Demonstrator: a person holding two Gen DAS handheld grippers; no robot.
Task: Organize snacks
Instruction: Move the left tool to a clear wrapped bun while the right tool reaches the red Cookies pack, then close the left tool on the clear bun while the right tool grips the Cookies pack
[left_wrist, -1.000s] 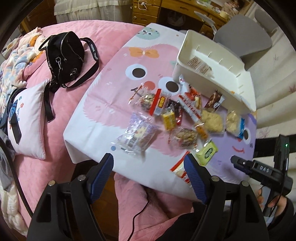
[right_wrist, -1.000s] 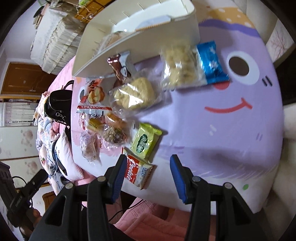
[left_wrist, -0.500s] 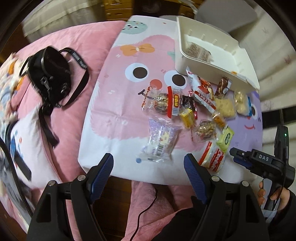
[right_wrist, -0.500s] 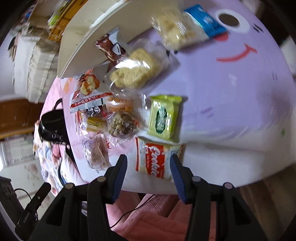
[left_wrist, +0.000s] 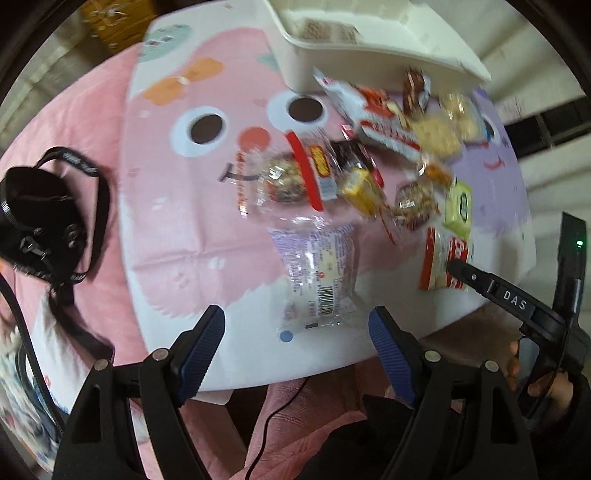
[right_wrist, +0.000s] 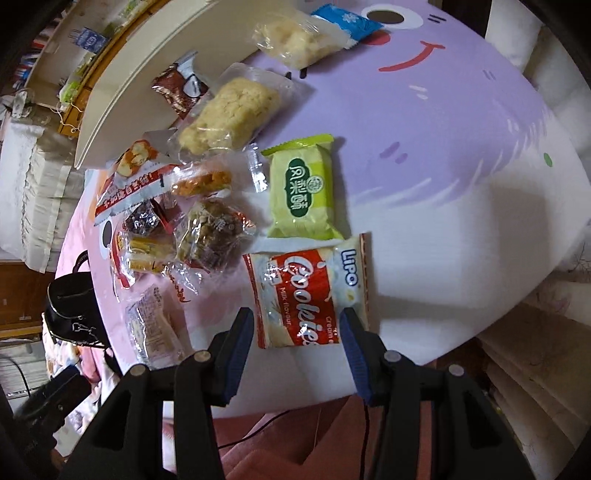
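Several wrapped snacks lie on a cartoon-print tablecloth (left_wrist: 177, 221). My left gripper (left_wrist: 297, 338) is open, its fingers either side of the near end of a clear purple-print packet (left_wrist: 317, 269). My right gripper (right_wrist: 297, 332) is open, its fingers straddling the near end of a red and white Lipo cookies packet (right_wrist: 310, 291), which also shows in the left wrist view (left_wrist: 441, 258). A green pineapple-cake packet (right_wrist: 301, 188) lies just beyond it. A white bin (left_wrist: 376, 48) with one packet inside stands at the far side.
A black bag (left_wrist: 40, 221) lies on the pink bedding left of the table. More snacks (right_wrist: 207, 184) cluster between the packets and the bin (right_wrist: 122, 96). The table's near edge is right under both grippers. The right gripper's body (left_wrist: 517, 302) shows at the right.
Both grippers have moved forward and down toward the table. The purple-print packet and the cookies packet now sit between their open fingers.
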